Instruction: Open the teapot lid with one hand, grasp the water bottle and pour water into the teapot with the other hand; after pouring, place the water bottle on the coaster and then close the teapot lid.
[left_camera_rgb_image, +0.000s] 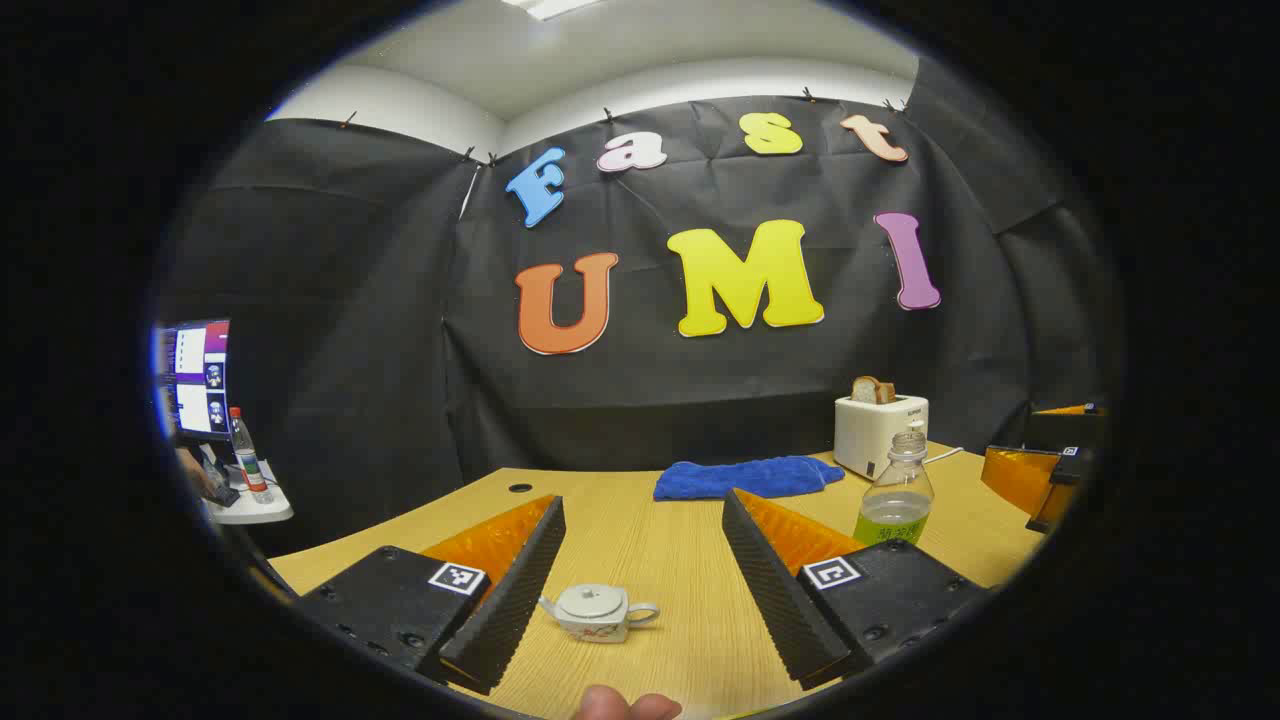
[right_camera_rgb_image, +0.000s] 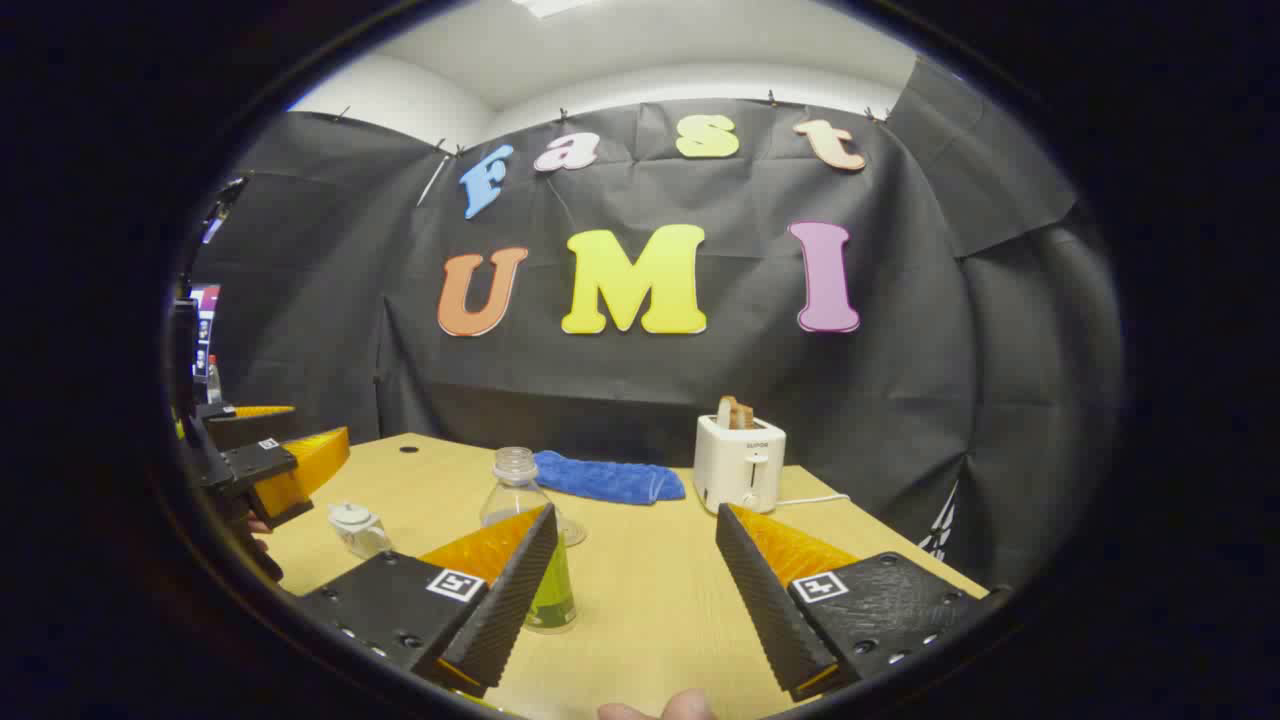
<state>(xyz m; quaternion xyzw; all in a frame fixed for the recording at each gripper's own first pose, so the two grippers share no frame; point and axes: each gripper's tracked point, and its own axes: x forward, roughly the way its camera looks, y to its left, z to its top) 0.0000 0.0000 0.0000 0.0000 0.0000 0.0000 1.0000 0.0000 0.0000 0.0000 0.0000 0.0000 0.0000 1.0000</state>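
Left gripper (left_camera_rgb_image: 640, 590) jaws apart, hovering over teapot (left_camera_rgb_image: 597, 612) on wooden table (left_camera_rgb_image: 680, 560); lid (left_camera_rgb_image: 592, 598) seated. Teapot looks ceramic: rigid, smooth, likely fragile; pinch lid by small top knob. Right gripper (right_camera_rgb_image: 635, 590) jaws apart, water bottle (right_camera_rgb_image: 530, 540) uncapped, upright behind its left finger. Thin plastic, part-full, probably light, crushable; grip mid-body gently.

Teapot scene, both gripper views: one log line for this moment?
left hand-held gripper open, facing teapot | lid on | right hand-held gripper open, near water bottle | bottle upright, uncapped, ungrasped
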